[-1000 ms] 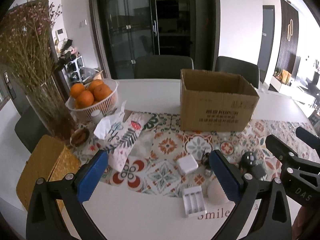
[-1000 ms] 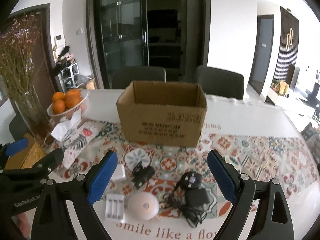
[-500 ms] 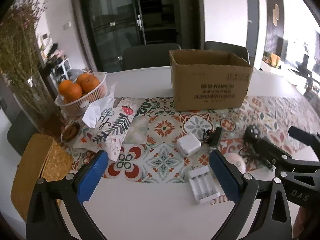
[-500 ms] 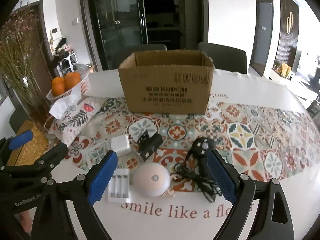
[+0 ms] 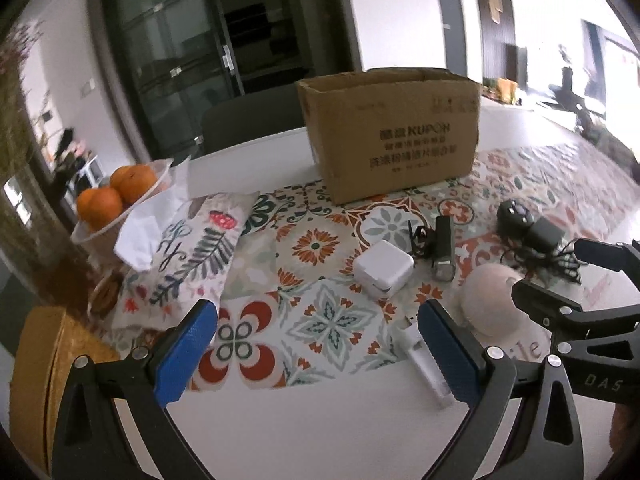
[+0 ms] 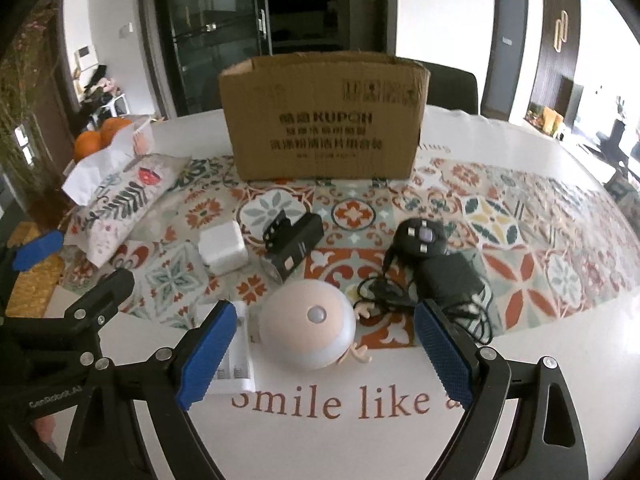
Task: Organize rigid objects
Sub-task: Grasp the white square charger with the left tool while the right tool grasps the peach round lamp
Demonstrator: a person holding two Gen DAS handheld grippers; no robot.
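While nothing visibly sits in the cardboard box (image 6: 324, 120) yet (its inside is hidden from both views), the task looks barely started: every small item lies loose on the tabletop (image 6: 320, 432) in front of the box.

Left to right, relative to the box:
- left tool (image 5: 316, 344): released, jaws wide apart, empty, hovering in front of the box and left of its centre
- white battery holder (image 6: 236, 360): front-left of the box, at the near edge of the patterned runner (image 6: 520, 240), partly behind the right tool's left pad
- white charger cube (image 6: 223, 247): front-left of the box, nearer to it than the holder
- black adapter (image 6: 294, 246): directly in front of the box, just beside the cube
- round pink night light (image 6: 308, 326): in front of the box, nearest the right tool
- black round plug with cabled power brick (image 6: 444, 276): front-right of the box, cable tangled
- right tool (image 6: 320, 352): released, empty, jaws bracketing the night light without touching it

Judgement: the night light looks like the first pick, then five more items remain. The cable could snag.
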